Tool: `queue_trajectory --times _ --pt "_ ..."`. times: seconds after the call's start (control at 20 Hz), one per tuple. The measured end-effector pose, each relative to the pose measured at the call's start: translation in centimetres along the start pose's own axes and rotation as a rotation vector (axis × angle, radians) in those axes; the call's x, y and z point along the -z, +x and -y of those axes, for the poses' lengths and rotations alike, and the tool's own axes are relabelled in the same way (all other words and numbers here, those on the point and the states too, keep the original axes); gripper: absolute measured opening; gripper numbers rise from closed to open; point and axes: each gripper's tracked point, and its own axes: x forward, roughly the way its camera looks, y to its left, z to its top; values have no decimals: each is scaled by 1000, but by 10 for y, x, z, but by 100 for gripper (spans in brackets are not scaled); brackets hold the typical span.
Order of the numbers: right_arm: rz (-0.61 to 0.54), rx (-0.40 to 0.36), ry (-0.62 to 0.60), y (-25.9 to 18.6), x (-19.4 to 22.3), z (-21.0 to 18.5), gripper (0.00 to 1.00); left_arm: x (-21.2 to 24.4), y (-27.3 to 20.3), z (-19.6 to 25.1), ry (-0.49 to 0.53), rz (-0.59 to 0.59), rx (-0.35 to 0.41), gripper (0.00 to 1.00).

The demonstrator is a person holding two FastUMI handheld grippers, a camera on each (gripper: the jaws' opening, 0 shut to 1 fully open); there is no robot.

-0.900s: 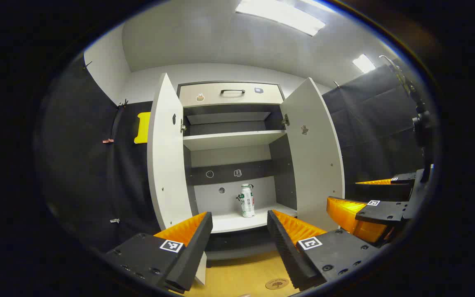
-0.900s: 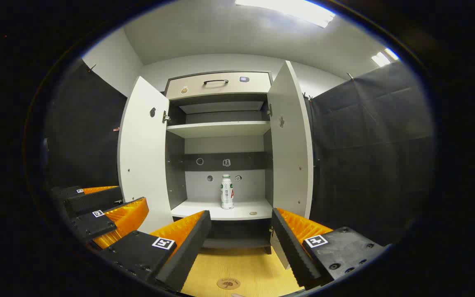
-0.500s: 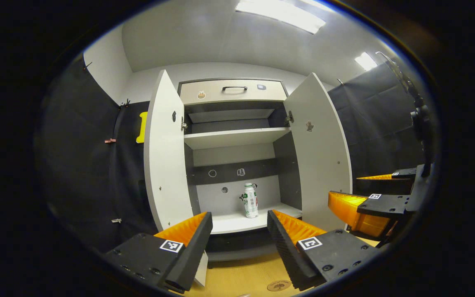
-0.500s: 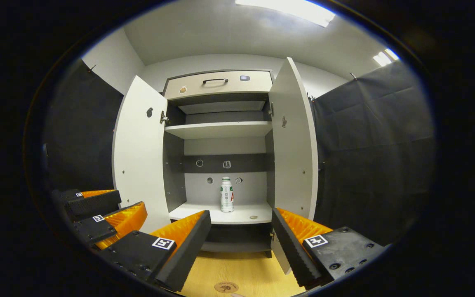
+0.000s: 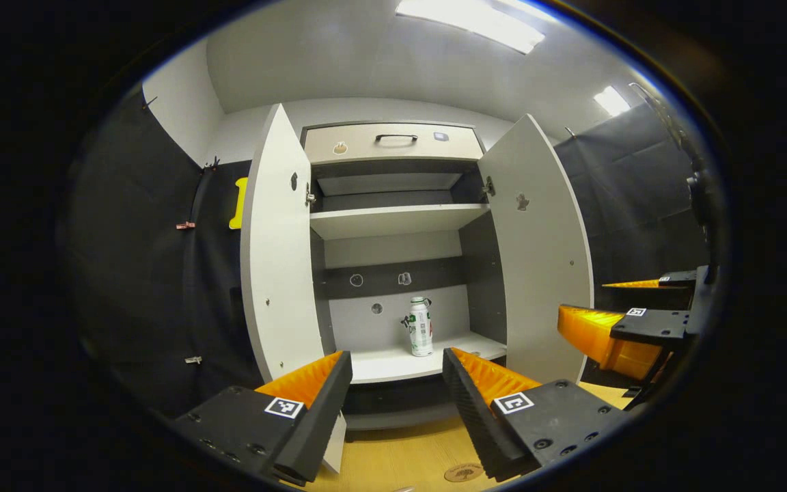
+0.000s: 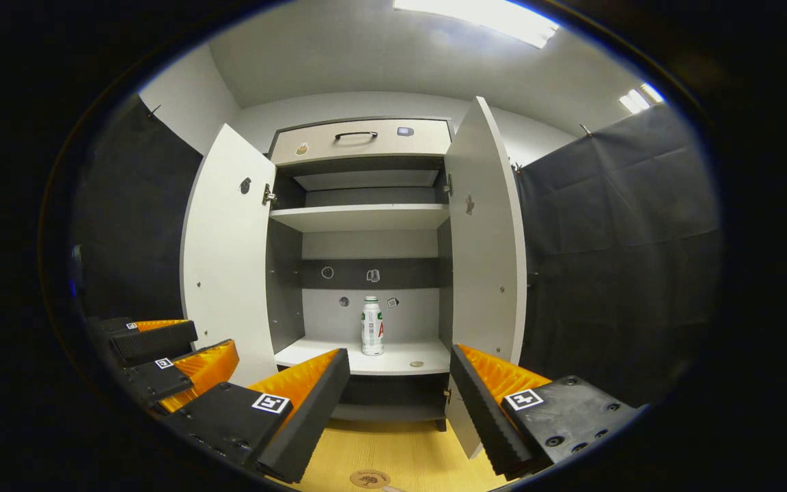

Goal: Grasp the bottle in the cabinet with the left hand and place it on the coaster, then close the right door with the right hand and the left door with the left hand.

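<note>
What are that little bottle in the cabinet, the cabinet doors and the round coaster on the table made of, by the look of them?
The bottle looks like plastic: white, faintly glossy, with a printed wrapper. The cabinet doors seem to be laminated board, flat and matte pale grey, with small screw heads and metal hinges. The coaster looks like wood or cork, a tan disc with a dark mark; it is too small to settle.

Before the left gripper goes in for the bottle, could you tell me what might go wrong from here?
1. The bottle is tall, slim and upright toward the back of the lower shelf; a glancing touch from the open left gripper could tip it.
2. Both cabinet doors stand open; the left door flanks the approach and might get clipped.
3. The coaster lies on the wooden table under the grippers, so placement may be hard to see.
</note>
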Motion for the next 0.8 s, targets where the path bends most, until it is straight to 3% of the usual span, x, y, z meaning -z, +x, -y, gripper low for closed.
queue_trajectory --times 0.4,0.65,0.8 --pt "37 99 -43 -1 -5 12 98 11 57 -7 -6 8 85 86" --pt "109 59 -22 25 -16 22 97 21 121 9 -14 7 93 86" --pt "172 -31 -27 53 -22 21 97 27 174 18 -34 3 55 86"
